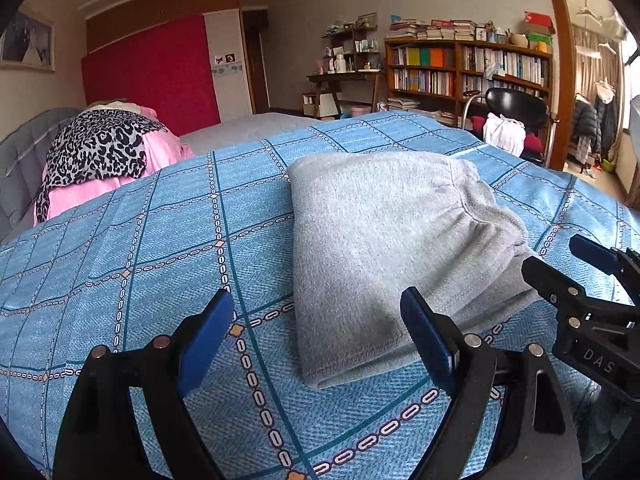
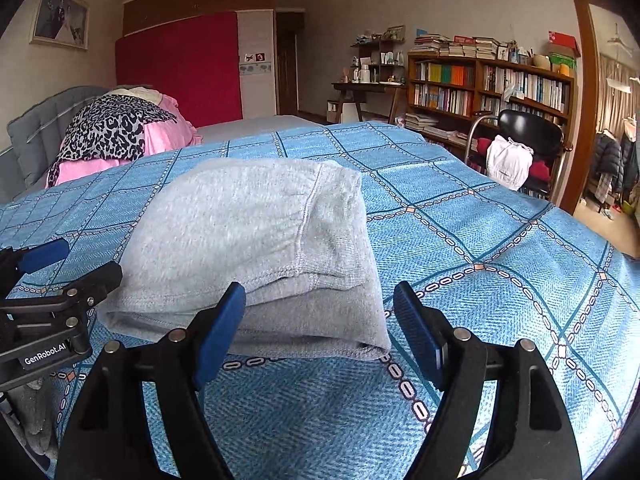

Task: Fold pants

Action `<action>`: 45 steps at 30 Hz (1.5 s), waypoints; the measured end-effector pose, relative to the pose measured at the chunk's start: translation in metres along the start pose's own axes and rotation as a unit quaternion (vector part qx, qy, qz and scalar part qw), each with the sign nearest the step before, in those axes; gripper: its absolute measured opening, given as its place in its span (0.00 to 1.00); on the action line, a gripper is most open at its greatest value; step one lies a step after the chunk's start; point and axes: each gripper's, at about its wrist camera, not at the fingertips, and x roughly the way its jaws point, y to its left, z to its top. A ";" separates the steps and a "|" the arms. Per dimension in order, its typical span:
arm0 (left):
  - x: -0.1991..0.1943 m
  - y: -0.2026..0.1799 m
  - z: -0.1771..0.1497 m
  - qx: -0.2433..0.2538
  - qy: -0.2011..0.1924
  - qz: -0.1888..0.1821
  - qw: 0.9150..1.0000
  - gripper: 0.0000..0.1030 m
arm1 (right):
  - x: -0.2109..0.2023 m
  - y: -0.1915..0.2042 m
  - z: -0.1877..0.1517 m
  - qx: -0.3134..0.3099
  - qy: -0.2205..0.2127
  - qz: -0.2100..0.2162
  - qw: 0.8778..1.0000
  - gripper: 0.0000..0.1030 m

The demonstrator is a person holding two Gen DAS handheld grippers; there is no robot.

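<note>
My left gripper [image 1: 318, 338] and right gripper [image 2: 320, 330] both stand with fingers apart, holding nothing. The folded grey pants [image 1: 384, 248] lie just ahead on the blue bedspread [image 1: 140, 240], their near edge between my two tools, the elastic waistband [image 2: 308, 216] uppermost, running away from me.

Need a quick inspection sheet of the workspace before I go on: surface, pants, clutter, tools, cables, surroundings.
Surface: blue checked bedspread, fairly smooth.
Job's things: grey pants folded into a compact stack, waistband on top.
Clutter: leopard-print cloth over pink bedding at the bed's far left.
Tools: left tool open, nearer the stack's left edge; right tool open, at the near edge; neither grips anything.
Cables: nothing seen.
Surroundings: bookshelf, black chair, desk, red panel.
</note>
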 end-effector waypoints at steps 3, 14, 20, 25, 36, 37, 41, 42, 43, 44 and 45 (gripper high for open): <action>0.001 0.003 0.000 -0.011 0.002 0.000 1.000 0.82 | -0.001 0.004 -0.001 -0.008 -0.005 -0.010 1.000 0.75; 0.002 0.007 0.000 -0.021 0.002 0.003 1.000 0.90 | -0.006 0.011 -0.004 -0.027 -0.019 -0.023 0.999 0.75; 0.002 0.010 0.000 -0.032 0.002 0.004 0.999 0.90 | -0.007 0.018 -0.005 -0.039 -0.023 -0.027 0.999 0.75; 0.004 0.011 -0.001 -0.033 0.007 0.010 0.999 0.90 | -0.008 0.020 -0.006 -0.043 -0.024 -0.029 0.998 0.75; 0.005 0.017 -0.001 -0.051 0.009 -0.002 0.999 0.95 | -0.007 0.021 -0.006 -0.043 -0.025 -0.029 0.998 0.75; 0.005 0.016 -0.001 -0.050 0.009 -0.002 0.999 0.95 | -0.008 0.020 -0.006 -0.043 -0.025 -0.029 0.998 0.75; 0.004 0.015 -0.001 -0.045 0.003 0.000 0.999 0.95 | -0.008 0.020 -0.006 -0.043 -0.025 -0.029 0.998 0.75; 0.003 0.014 -0.001 -0.043 0.002 0.001 0.999 0.95 | -0.008 0.020 -0.006 -0.043 -0.025 -0.029 0.998 0.75; 0.003 0.014 -0.001 -0.042 0.001 0.002 0.999 0.95 | -0.008 0.020 -0.006 -0.043 -0.025 -0.029 0.998 0.75; 0.003 0.014 -0.001 -0.042 0.000 0.002 0.999 0.95 | -0.008 0.020 -0.006 -0.043 -0.025 -0.029 0.998 0.75; 0.003 0.015 -0.001 -0.041 -0.001 0.003 0.999 0.95 | -0.008 0.020 -0.006 -0.043 -0.025 -0.029 0.998 0.75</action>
